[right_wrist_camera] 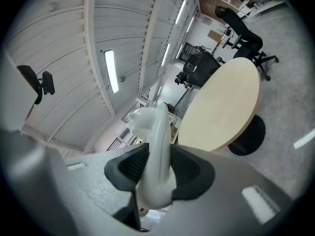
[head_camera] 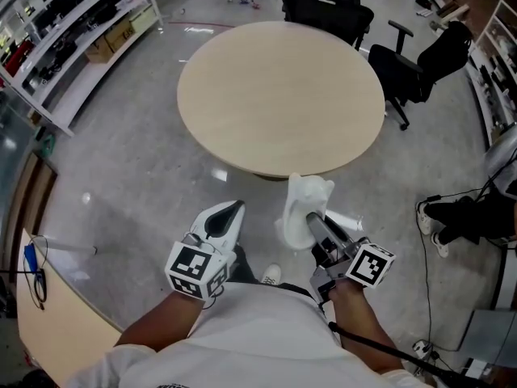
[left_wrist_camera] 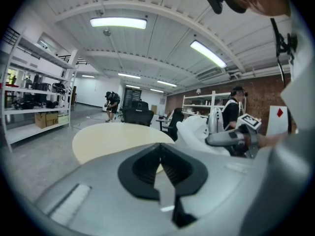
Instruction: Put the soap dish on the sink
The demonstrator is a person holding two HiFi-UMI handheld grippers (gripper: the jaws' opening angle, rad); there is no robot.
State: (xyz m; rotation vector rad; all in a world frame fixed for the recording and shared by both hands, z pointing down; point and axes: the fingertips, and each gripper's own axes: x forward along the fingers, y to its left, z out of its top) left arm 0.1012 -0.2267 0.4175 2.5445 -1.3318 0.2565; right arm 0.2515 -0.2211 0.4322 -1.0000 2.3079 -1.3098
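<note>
My left tongs (head_camera: 229, 213): jaws together, nothing between, lower centre | my right tongs (head_camera: 317, 226): clamped on white soap dish (head_camera: 304, 204), right of lower centre | round table (head_camera: 279, 95): upper centre

Your right gripper (head_camera: 312, 223) covers part of the lower end of the soap dish (head_camera: 306, 199). The round table (head_camera: 275, 95) hides most of its own base. Items on the shelves (head_camera: 71, 13) are too small for you to identify.
</note>
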